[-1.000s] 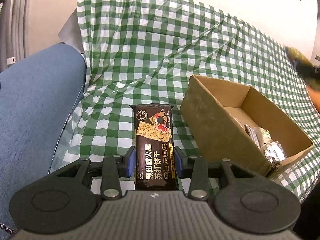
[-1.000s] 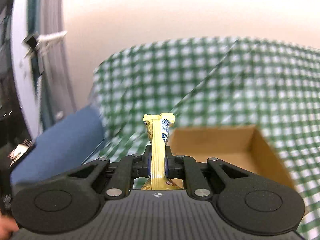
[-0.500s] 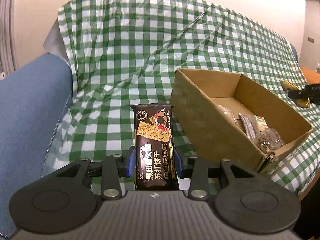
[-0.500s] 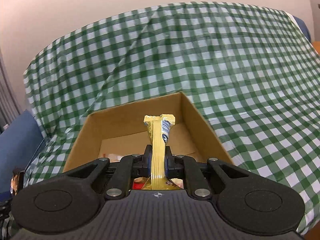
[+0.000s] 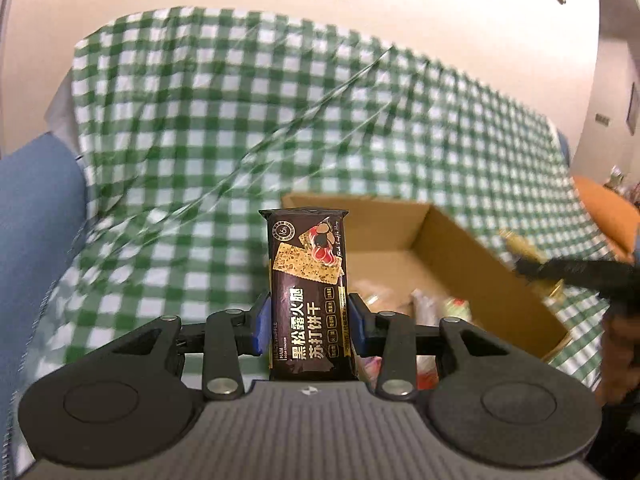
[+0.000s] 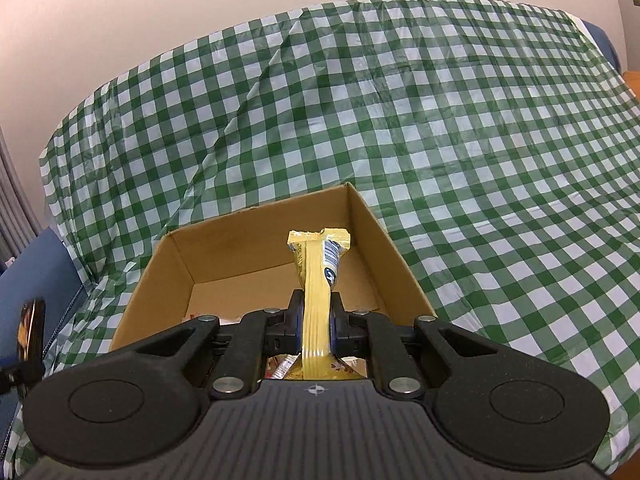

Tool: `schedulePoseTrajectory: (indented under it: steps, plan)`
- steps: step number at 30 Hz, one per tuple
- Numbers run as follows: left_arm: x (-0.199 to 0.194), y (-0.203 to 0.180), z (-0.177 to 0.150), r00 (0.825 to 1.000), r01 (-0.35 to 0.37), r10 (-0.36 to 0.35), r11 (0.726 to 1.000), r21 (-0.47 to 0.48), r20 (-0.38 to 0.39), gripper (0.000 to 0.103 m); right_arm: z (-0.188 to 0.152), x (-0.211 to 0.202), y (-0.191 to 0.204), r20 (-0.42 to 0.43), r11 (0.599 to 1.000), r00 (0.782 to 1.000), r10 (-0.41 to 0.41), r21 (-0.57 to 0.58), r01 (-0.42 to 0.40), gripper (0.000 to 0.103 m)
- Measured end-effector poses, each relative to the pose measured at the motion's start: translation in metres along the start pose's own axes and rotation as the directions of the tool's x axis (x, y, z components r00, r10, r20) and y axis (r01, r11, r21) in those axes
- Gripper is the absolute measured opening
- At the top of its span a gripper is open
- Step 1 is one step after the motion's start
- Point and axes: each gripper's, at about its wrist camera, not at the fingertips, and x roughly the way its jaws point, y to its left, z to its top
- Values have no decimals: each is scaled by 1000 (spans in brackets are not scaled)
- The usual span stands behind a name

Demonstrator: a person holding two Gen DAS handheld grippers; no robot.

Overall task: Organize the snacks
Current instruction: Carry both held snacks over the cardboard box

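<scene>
Item 1: cracker packet (image 5: 309, 296). Dark brown wrapper, flat and oblong, upright; printed with a seeded square cracker, a red-and-black truffle-and-ham picture, large yellow Chinese lettering, and "HAM" in small print. Clamped by its long edges between the blue pads of the left tool (image 5: 308, 322), in front of the near-left corner of the cardboard box (image 5: 452, 236).

Item 2: yellow snack packet (image 6: 318, 288). Slim, pinched narrow at the middle, crimped top end flared, a blue-and-white patch on one side. Gripped in the nearly closed right tool (image 6: 316, 330), standing above the box's open interior near its right wall.

Item 3: cardboard box. Plain brown, open-topped, holding several wrapped snacks (image 5: 420, 304), blurred. It sits on a green-and-white checked cloth (image 6: 440, 128) draped over a blue sofa (image 5: 36, 216).
</scene>
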Motion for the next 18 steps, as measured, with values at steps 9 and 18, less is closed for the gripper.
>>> schedulePoseTrajectory:
  steps: [9,18]
  plan:
    - [15,-37,42,996,64,-61,997,-38,65,43,1,7,5,-8,1000,1000,9,-8,-9,12]
    - [45,-62,68,994,80,-79,997,-11,77,43,3,19,8,-22,1000,1000,17,-5,-17,12]
